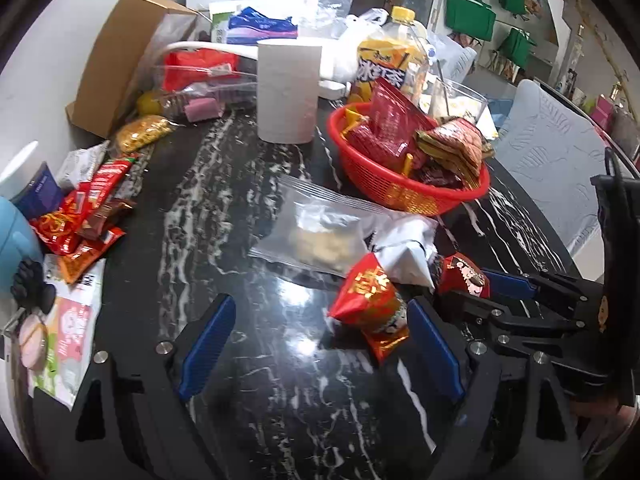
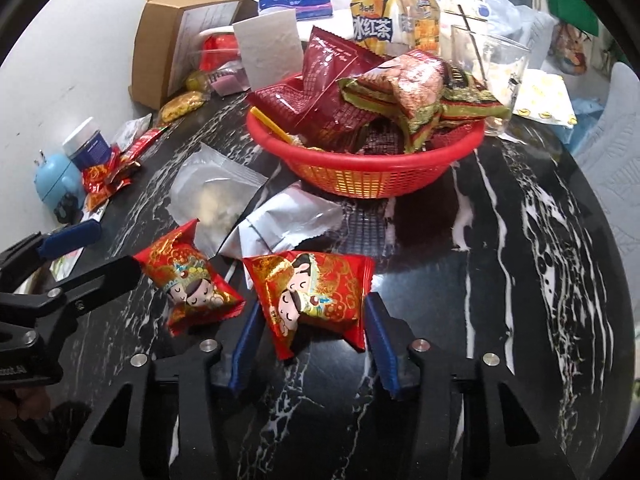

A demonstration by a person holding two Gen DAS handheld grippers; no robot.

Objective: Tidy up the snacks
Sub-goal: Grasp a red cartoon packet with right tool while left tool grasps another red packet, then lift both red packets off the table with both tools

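Two red cartoon snack packets lie on the black marble table. In the right wrist view the bigger packet (image 2: 316, 296) sits between the blue pads of my right gripper (image 2: 310, 344), pads at its sides; whether they grip it I cannot tell. The smaller packet (image 2: 188, 280) lies just left. My left gripper (image 1: 320, 348) is open, the smaller packet (image 1: 370, 304) just ahead by its right fingertip. A red basket (image 2: 360, 178) full of snack bags stands behind; it also shows in the left wrist view (image 1: 404, 194).
A clear zip bag (image 2: 212, 196) and a silver wrapper (image 2: 280, 224) lie before the basket. A paper roll (image 1: 288, 88), iced tea bottle (image 1: 392, 56), glass (image 2: 488, 72) and cardboard box (image 1: 120, 56) stand behind. Loose red snacks (image 1: 84, 220) pile at left.
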